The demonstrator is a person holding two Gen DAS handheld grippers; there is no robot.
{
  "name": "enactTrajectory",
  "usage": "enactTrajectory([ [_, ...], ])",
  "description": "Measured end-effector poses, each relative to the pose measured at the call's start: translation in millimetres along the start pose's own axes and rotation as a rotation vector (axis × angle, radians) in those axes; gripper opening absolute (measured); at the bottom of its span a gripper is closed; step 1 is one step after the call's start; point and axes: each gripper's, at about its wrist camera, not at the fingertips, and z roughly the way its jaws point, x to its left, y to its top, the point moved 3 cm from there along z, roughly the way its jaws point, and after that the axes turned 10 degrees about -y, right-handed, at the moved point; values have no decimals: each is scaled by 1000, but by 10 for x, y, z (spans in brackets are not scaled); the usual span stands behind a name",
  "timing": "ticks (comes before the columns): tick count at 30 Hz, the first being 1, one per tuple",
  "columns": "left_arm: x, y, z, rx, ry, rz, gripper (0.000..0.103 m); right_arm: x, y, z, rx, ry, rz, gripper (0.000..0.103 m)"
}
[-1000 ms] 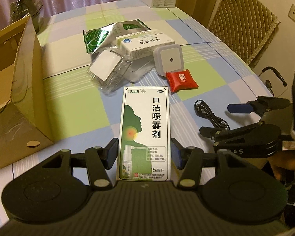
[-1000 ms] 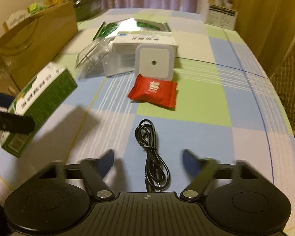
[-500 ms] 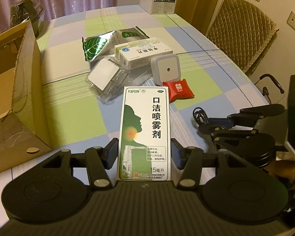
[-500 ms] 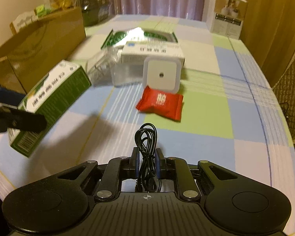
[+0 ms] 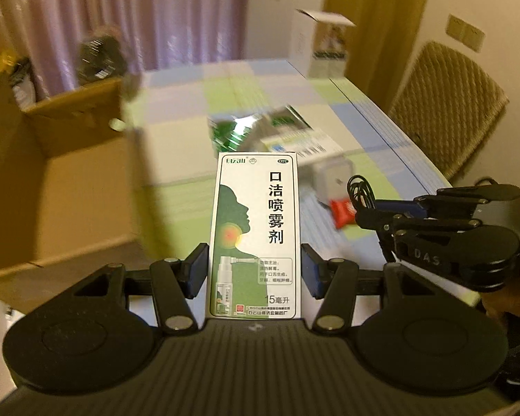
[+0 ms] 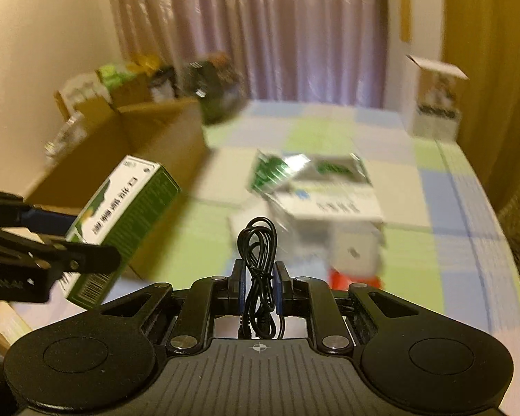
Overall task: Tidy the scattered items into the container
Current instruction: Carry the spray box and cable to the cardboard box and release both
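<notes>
Left gripper [image 5: 256, 270] is clamping a white-and-green spray box [image 5: 256, 232] by its long sides, pads pressing on both edges, box lifted off the table and sticking out ahead of the fingers. Right gripper [image 6: 259, 287] is pinched fully closed on a coiled black cable [image 6: 258, 270], loop standing up between the blue pads, also off the table. In the left wrist view the right gripper [image 5: 367, 208] is showing at the right edge with the cable [image 5: 361, 190] poking up from its tips.

Open cardboard box [image 5: 62, 187] is sitting at the left edge of the checked tablecloth [image 5: 225, 93], flaps up; inside is looking bare from this angle.

Remaining items are lying clustered in the middle of the table, blurred: green foil pouch [image 6: 277, 170], a white medicine carton [image 6: 332, 201] touching it, a white square plug-in unit [image 6: 355, 249] just on the near side, and a red sachet [image 6: 353, 279] partly hidden behind the right gripper. Small white carton [image 6: 433, 100] is standing at the far right corner. Quilted chair back [image 5: 447, 107] is beside the right edge.
</notes>
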Motion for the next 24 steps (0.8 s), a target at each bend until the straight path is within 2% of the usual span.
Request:
enactTrajectory([
  [9,726,200,-546,-65,141,-41,50,954,706,145,-73,158,-29,18],
  [14,1239,275,-637,-66,204,-91,50,1324,932,403,-58,207,-39,18],
  [19,1650,300,-622,-55,229,-125,50,1544,1077,683,-35,234,-28,18],
  [24,1877,286,-526,-55,231,-158,50,1638,1098,848,-25,249,-40,18],
])
